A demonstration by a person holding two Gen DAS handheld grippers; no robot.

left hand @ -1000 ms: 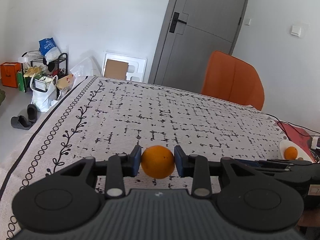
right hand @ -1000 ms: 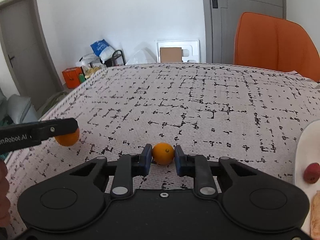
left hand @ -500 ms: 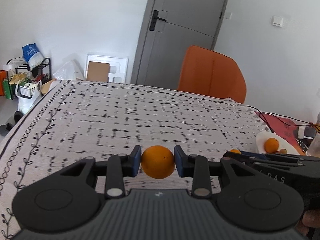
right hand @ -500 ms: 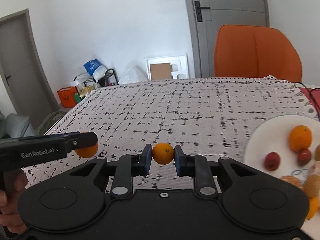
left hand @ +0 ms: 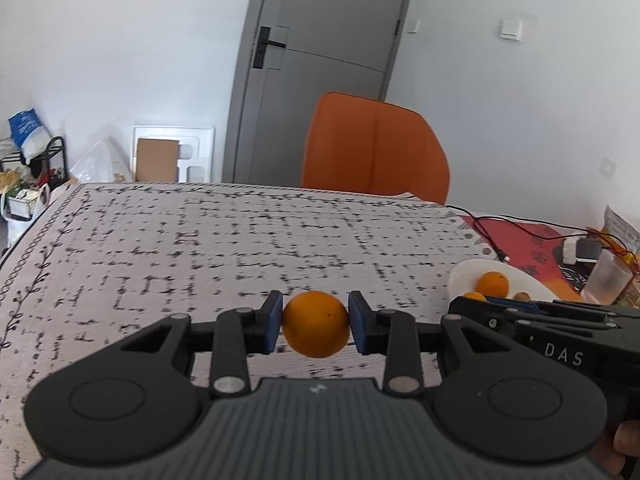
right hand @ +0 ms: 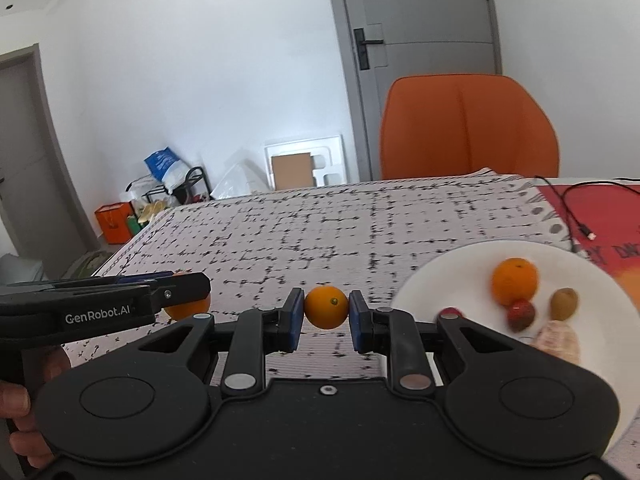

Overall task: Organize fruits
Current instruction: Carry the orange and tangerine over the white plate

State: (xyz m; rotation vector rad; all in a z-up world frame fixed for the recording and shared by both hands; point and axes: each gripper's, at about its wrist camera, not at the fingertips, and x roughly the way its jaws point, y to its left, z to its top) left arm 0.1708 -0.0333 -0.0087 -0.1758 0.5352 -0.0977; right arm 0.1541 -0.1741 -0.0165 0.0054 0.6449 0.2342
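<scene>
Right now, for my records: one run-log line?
left gripper: large orange | right gripper: small orange | white plate: ahead

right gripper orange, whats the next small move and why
Probably carry it a little further right over the white plate before opening. The right gripper is shut on the small orange, which hangs above the patterned tablecloth, short of the plate's rim.

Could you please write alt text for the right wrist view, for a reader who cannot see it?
The right tongs grip a small orange above a patterned tablecloth. To the right, a white plate holds another orange and smaller fruits; at left, the left tongs carry an orange too.
</scene>
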